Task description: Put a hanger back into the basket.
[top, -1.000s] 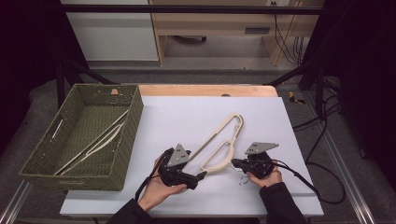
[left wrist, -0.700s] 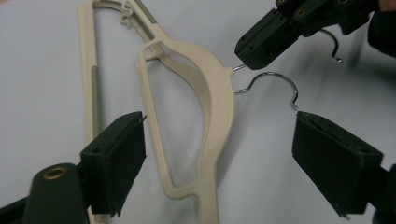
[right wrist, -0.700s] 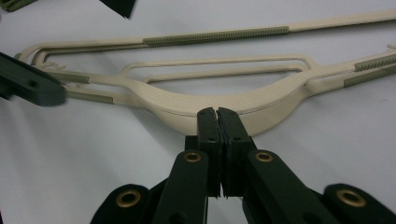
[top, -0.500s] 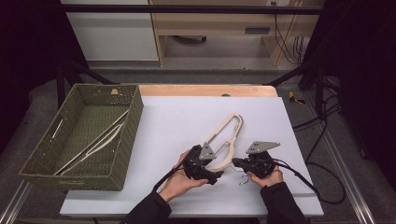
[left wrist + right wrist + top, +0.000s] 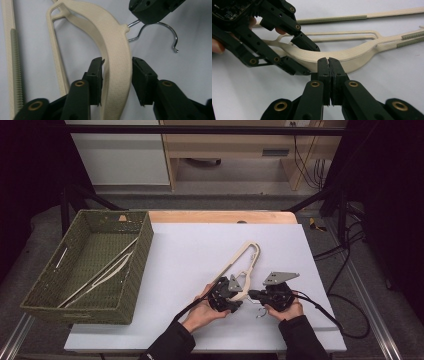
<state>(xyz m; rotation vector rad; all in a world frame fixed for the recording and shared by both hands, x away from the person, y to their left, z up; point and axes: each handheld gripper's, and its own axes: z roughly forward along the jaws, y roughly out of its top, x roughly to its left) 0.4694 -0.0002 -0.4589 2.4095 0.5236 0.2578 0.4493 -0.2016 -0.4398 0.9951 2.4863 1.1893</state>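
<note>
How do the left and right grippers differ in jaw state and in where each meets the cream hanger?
The left gripper has its jaws apart, straddling the hanger at its broad curved shoulder; they have just been closing, with gaps visible beside the pads. The right gripper has its jaws pressed together at the hanger's neck, where the wire hook starts. Both are hand-held, black and low over the white table.

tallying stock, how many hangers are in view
2. One cream hanger lies on the white table between both grippers; another cream hanger lies slanted in the green basket. More could be hidden behind its near wall.
</note>
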